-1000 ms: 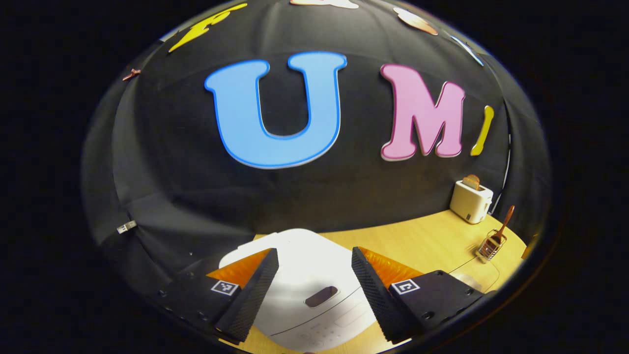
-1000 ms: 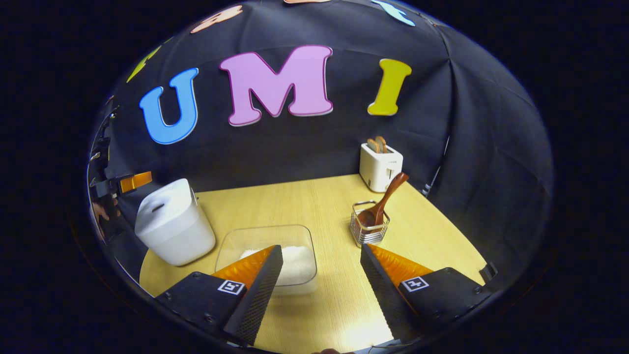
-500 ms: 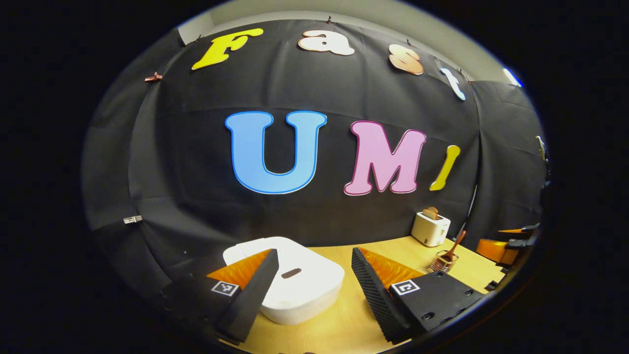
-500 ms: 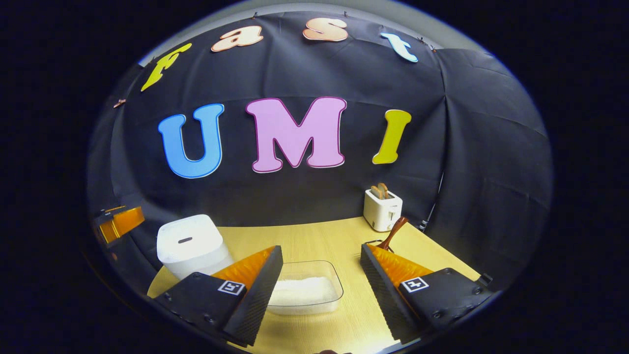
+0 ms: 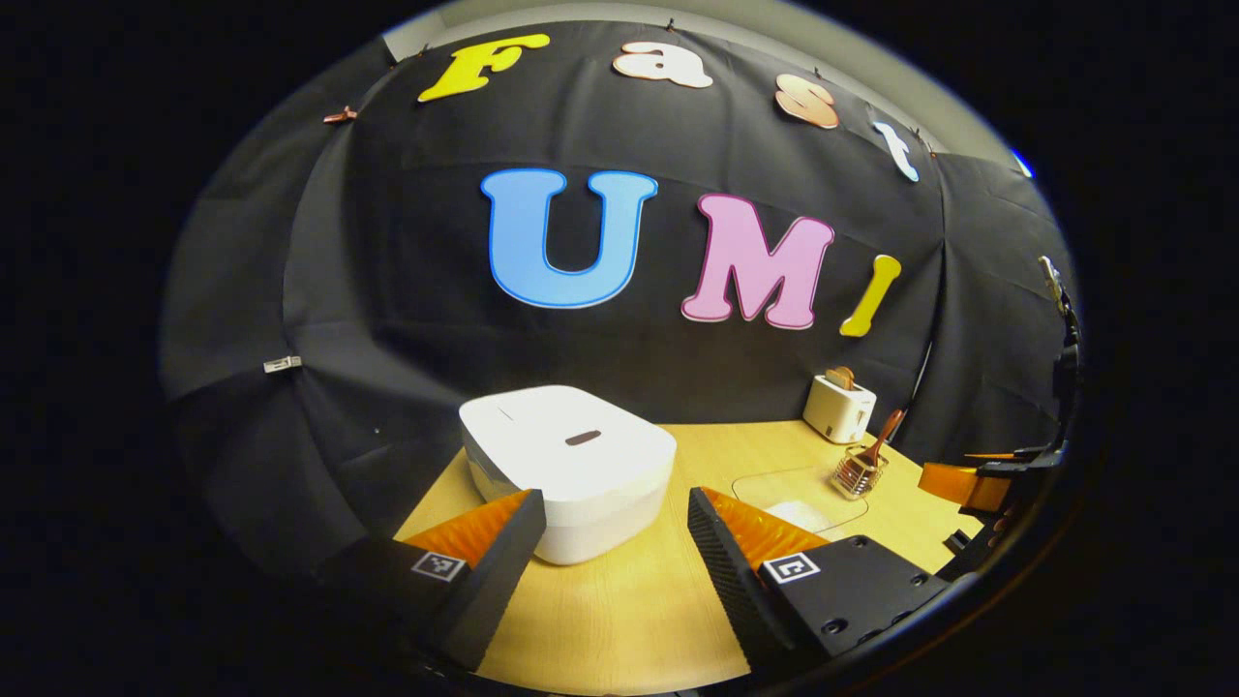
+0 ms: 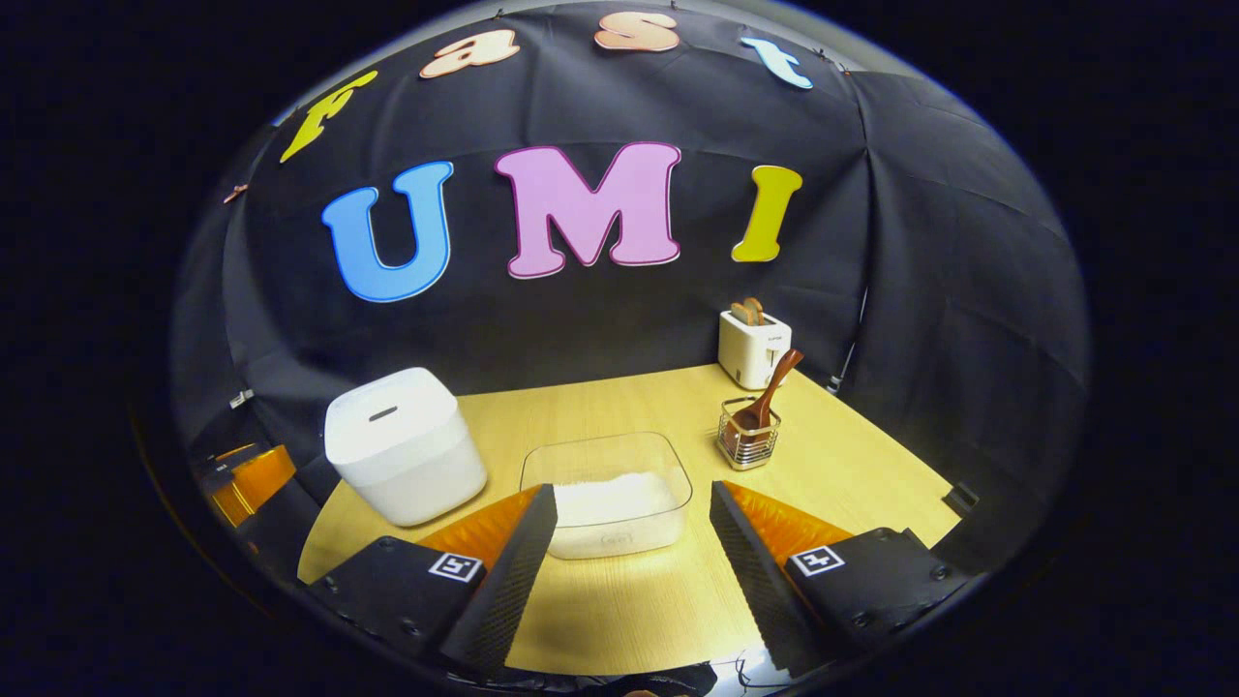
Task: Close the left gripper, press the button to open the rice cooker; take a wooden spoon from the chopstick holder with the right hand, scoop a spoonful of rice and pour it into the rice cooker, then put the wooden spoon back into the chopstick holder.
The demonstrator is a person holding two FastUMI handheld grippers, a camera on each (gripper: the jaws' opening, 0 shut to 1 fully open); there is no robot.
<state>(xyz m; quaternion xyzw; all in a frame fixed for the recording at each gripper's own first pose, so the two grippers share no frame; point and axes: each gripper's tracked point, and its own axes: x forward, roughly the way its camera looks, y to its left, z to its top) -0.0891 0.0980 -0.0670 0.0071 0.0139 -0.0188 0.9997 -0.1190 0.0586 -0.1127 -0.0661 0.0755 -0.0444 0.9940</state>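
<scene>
With the rice cooker (image 6: 405, 445) lid down at left of frame and the wooden spoon (image 6: 768, 389) standing in the chopstick holder (image 6: 747, 445) right of centre, I read either stage: start or finish. Left gripper (image 5: 612, 561) and right gripper (image 6: 631, 566) both gape, empty.

In the right gripper view, the rice cooker (image 6: 405, 445) stands at the counter's (image 6: 619, 407) left, the rice container (image 6: 608, 492) right of it, the chopstick holder (image 6: 743, 445) with the wooden spoon (image 6: 770, 389) farther right, and the toaster (image 6: 753, 347) behind the holder.
</scene>
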